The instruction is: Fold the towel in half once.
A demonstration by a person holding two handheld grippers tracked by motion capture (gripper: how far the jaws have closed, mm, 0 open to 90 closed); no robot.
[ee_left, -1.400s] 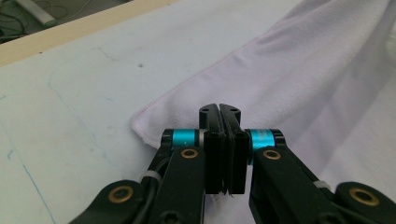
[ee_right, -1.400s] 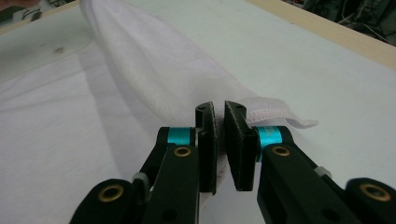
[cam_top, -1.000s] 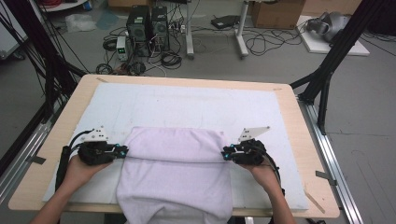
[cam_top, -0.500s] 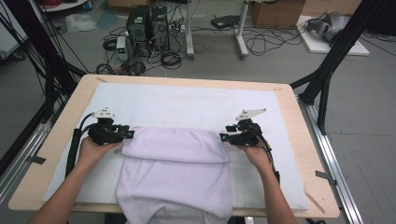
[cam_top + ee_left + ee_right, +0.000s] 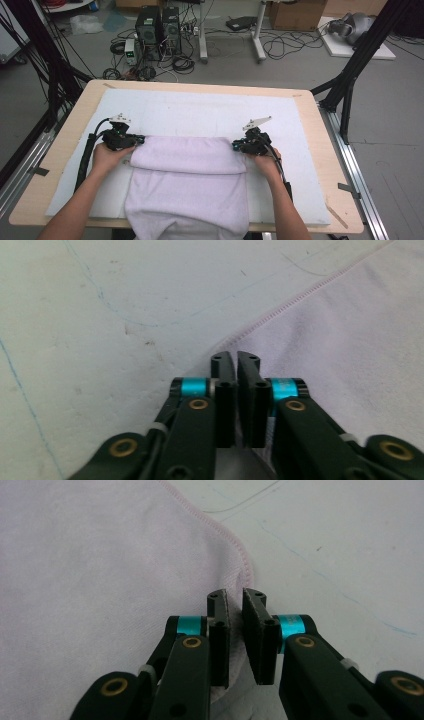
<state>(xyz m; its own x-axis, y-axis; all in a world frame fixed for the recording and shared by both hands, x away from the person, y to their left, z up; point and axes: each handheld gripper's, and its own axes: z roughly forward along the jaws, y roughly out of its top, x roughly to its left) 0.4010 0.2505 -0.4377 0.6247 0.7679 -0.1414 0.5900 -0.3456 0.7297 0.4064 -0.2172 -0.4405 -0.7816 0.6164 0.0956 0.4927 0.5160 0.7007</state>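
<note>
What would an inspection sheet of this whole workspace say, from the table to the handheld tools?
Surface: wooden table under a white mat, with faint pen marks.
Job's things: pale lilac towel, far part folded over, near edge hanging off the table.
Clutter: nothing seen.
Grippers: left tool and right tool at the fold's two ends; jaws have just been closing, now pinching towel edge.
Cables: black cable trailing from left tool.
Surroundings: computer towers, floor wires, cardboard boxes.
</note>
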